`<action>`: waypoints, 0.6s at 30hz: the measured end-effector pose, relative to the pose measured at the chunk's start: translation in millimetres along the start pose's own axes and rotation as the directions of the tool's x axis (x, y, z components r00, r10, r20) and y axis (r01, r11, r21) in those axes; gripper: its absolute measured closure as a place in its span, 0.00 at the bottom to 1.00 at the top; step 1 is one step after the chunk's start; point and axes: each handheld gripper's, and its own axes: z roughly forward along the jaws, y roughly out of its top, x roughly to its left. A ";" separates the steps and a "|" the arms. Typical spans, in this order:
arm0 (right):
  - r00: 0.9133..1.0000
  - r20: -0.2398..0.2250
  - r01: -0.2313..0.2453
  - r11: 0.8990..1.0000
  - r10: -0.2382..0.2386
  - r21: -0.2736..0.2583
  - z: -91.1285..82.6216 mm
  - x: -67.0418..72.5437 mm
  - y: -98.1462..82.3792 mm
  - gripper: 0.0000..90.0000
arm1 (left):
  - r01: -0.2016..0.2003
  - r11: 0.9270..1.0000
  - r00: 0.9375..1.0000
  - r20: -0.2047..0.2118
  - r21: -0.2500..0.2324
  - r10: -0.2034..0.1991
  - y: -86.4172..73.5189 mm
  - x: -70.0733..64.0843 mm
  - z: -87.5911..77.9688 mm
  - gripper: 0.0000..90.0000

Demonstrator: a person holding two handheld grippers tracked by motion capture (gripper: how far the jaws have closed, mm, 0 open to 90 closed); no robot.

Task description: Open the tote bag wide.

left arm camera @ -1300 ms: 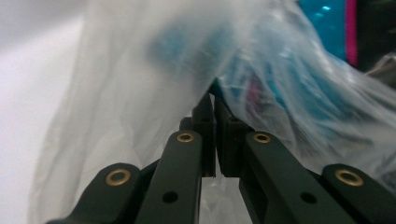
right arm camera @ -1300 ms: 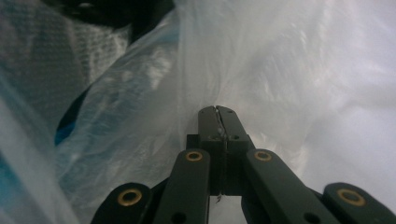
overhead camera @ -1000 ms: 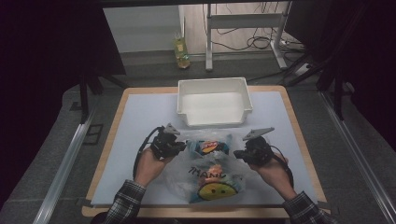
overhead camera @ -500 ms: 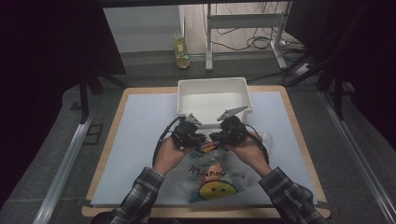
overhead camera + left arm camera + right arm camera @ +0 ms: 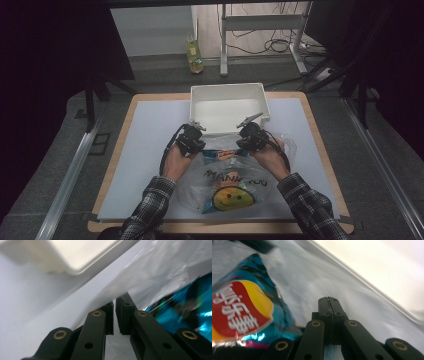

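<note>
A clear plastic bag (image 5: 235, 175) printed with black letters and a yellow smiley lies on the white mat, with a blue chips packet (image 5: 222, 154) inside it. My left gripper (image 5: 196, 131) pinches the bag's upper left edge and my right gripper (image 5: 248, 131) its upper right edge, both just in front of the white bin (image 5: 227, 90). The left gripper view has the left gripper (image 5: 115, 302) nearly closed on thin film (image 5: 160, 272), beside the packet (image 5: 182, 302). In the right gripper view, the right gripper (image 5: 328, 300) is pressed together amid the film (image 5: 312, 280), next to the packet (image 5: 242, 307).
The bin's rim (image 5: 75, 255) lies close ahead of both grippers, also as a pale wall (image 5: 382, 270). The mat (image 5: 145, 150) has free room left and right of the bag. On the floor beyond the table stand a bottle (image 5: 194, 50) and a metal frame (image 5: 260, 30).
Both hands moved from the bag's sides up toward the bin and inward, pulling the bag's top edge along; they have since spread slightly apart.
</note>
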 end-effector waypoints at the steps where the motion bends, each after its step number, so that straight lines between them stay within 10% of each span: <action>1: 1.000 0.004 -0.015 1.000 0.015 -0.005 -1.5 -4.4 -2.6 0.99 | 0.004 1.000 1.000 -0.009 0.008 -0.004 -1.8 1.0 1.5 0.94; 9: 0.992 0.117 -0.048 0.997 0.041 0.061 1.9 -30.7 -20.1 0.99 | -0.008 1.000 1.000 -0.012 0.021 0.008 -8.4 6.0 6.1 0.93; 18: 0.988 0.021 -0.155 0.988 0.154 0.010 -4.1 -43.7 -45.4 0.99 | 0.009 1.000 0.995 0.097 -0.023 -0.007 -22.4 8.3 0.3 0.96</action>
